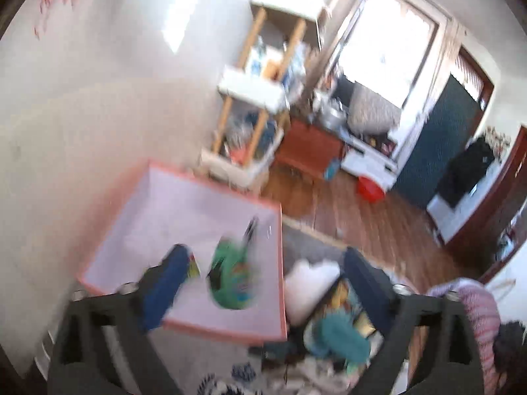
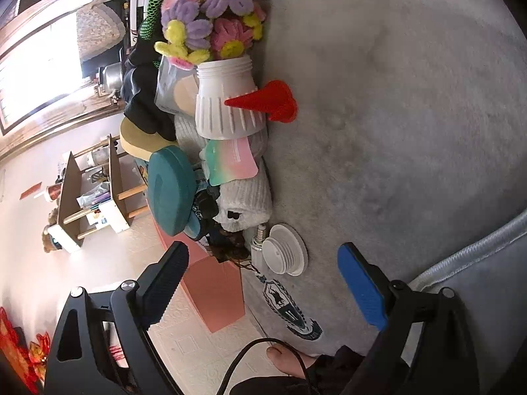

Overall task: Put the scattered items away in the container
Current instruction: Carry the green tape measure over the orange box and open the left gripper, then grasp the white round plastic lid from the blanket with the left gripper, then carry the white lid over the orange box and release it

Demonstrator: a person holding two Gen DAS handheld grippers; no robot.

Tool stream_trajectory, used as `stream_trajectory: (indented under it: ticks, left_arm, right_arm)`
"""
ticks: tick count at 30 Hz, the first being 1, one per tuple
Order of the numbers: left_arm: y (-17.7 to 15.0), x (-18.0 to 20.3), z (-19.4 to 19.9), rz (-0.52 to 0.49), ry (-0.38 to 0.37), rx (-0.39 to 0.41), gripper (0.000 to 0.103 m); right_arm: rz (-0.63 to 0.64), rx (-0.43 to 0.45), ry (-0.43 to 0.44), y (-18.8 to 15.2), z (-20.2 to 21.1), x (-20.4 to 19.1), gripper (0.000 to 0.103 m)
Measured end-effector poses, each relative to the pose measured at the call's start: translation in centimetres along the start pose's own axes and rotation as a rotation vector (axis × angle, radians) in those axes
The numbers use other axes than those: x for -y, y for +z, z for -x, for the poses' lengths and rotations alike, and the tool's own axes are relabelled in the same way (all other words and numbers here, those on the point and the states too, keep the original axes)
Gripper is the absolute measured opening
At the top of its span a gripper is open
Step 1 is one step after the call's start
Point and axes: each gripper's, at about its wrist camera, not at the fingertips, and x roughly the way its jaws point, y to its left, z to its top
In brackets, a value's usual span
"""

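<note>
In the blurred left wrist view, a pink-rimmed box (image 1: 280, 263) with a pale inside stands by the wall. A green, many-coloured item (image 1: 234, 276) shows over its inside, clear of both fingers; whether it lies on the bottom I cannot tell. My left gripper (image 1: 266, 283) is open wide above the box's near corner. In the right wrist view, scattered items are heaped on a grey rug (image 2: 411, 115): a white pot of fuzzy flowers (image 2: 227, 105), a red cone (image 2: 263, 100), a white lid (image 2: 285, 253), a teal disc (image 2: 169, 194). My right gripper (image 2: 263, 284) is open and empty near the lid.
A wooden shelf unit (image 1: 260, 98) stands against the wall behind the box, with a bright window (image 1: 388, 49) and wood floor beyond. A white cushion (image 1: 309, 283) and the teal disc (image 1: 342, 339) lie right of the box. A person's foot (image 2: 286, 358) and a black cable (image 2: 237, 358) sit below my right gripper.
</note>
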Motion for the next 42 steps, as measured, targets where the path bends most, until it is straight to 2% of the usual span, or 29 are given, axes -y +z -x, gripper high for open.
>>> stream_trajectory:
  ticks: [2,4,7,9,11,13,17,20,25,26,27,28,31,35,38,42]
  left_arm:
    - [0.6,-0.6,0.9,-0.013,0.005,0.027,0.103]
    - [-0.2,-0.4,0.7,-0.039,0.006,0.015,0.103]
    - [-3.9,0.7,-1.5,-0.112,-0.035,-0.101,0.103]
    - [-8.1,2.1,-4.1,-0.218,-0.059,-0.236,0.103]
    - [-14.1,4.6,-7.1,-0.331,-0.052,-0.372,0.103]
    - [-20.3,6.7,-9.2,-0.415,-0.060,-0.474,0.103]
    - [-29.3,9.1,-11.5,-0.475,-0.113,-0.615,0.102]
    - [-32.5,9.7,-13.2,-0.467,-0.099,-0.665,0.101]
    - [-33.9,10.6,-16.2,-0.464,-0.039,-0.696,0.101]
    - [-34.0,10.7,-16.7,-0.459,-0.039,-0.708,0.098]
    - [-34.1,10.8,-17.1,-0.456,-0.047,-0.722,0.072]
    - [-34.4,11.0,-17.3,-0.463,-0.064,-0.743,0.055]
    - [-34.7,11.9,-16.6,-0.513,-0.044,-0.750,0.054]
    - [-33.6,10.7,-14.9,-0.448,-0.041,-0.767,0.054]
    - [-30.2,8.8,-12.2,-0.376,-0.024,-0.707,0.054]
    - [-22.6,5.3,-7.4,-0.246,0.011,-0.554,0.055]
  right_arm:
    - [-0.007,0.000,0.002,0.1,0.1,0.2,0.093]
    - [-0.004,0.003,0.003,0.1,0.2,0.2,0.093]
    - [-0.007,0.005,0.006,0.2,0.3,0.2,0.093]
    - [-0.009,0.007,0.009,0.2,0.4,0.2,0.093]
    - [-0.010,0.007,0.013,0.3,0.5,0.3,0.093]
    - [-0.019,0.011,0.015,0.4,0.6,0.5,0.093]
    - [-0.055,0.057,0.034,0.8,1.5,1.0,0.093]
    - [-0.072,0.074,0.044,1.1,1.8,1.3,0.093]
    - [-0.053,0.056,0.023,1.2,1.5,1.2,0.093]
    - [-0.050,0.053,0.020,1.2,1.3,1.2,0.093]
    - [-0.048,0.050,0.016,1.2,1.3,1.3,0.093]
    - [-0.044,0.048,0.010,1.3,1.2,1.3,0.093]
    - [-0.039,0.042,-0.004,1.3,1.0,1.5,0.093]
    - [-0.029,0.040,-0.011,1.2,1.0,1.5,0.093]
    - [-0.023,0.039,-0.013,1.0,1.1,1.5,0.093]
    - [-0.015,0.037,-0.016,0.9,1.1,1.5,0.093]
